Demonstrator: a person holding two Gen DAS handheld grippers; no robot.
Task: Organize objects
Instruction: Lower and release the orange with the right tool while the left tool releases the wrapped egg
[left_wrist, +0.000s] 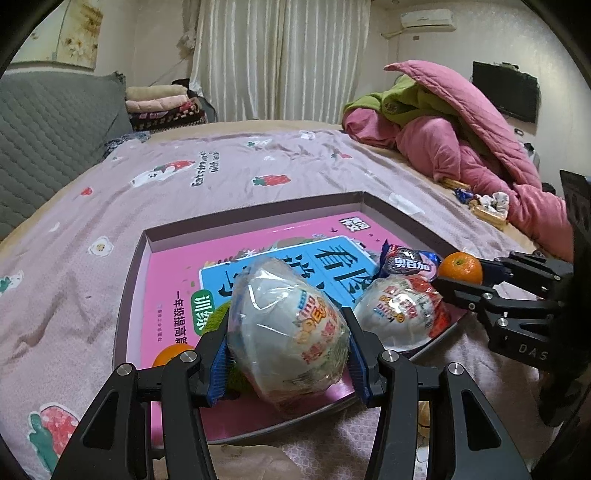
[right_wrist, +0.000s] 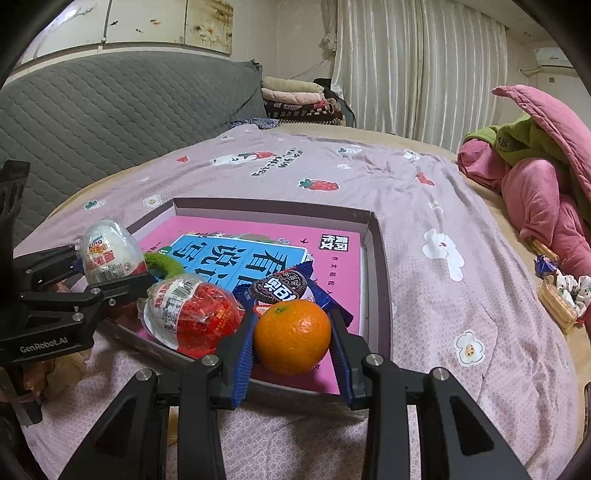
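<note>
A shallow purple box (left_wrist: 255, 210) (right_wrist: 373, 236) lies on the bed with a pink book (left_wrist: 173, 280) (right_wrist: 332, 251) inside. My left gripper (left_wrist: 288, 354) (right_wrist: 107, 273) is shut on a wrapped toy egg (left_wrist: 288, 332) (right_wrist: 107, 251), held over the box's near edge. My right gripper (right_wrist: 293, 343) (left_wrist: 456, 275) is shut on an orange (right_wrist: 293, 336) (left_wrist: 461, 267) above the box's near right corner. A second toy egg (left_wrist: 399, 310) (right_wrist: 195, 317) and an Oreo packet (left_wrist: 406, 262) (right_wrist: 284, 288) lie on the book. Another orange (left_wrist: 170, 354) and a green item (right_wrist: 162, 262) are partly hidden.
The pink strawberry-print sheet (left_wrist: 221, 170) (right_wrist: 443, 295) covers the bed. A pink and green quilt heap (left_wrist: 461, 140) (right_wrist: 535, 184) sits at the right, with snack wrappers (left_wrist: 480, 206) (right_wrist: 557, 291) beside it. A grey headboard (right_wrist: 110, 110) and folded blankets (left_wrist: 162, 107) stand behind.
</note>
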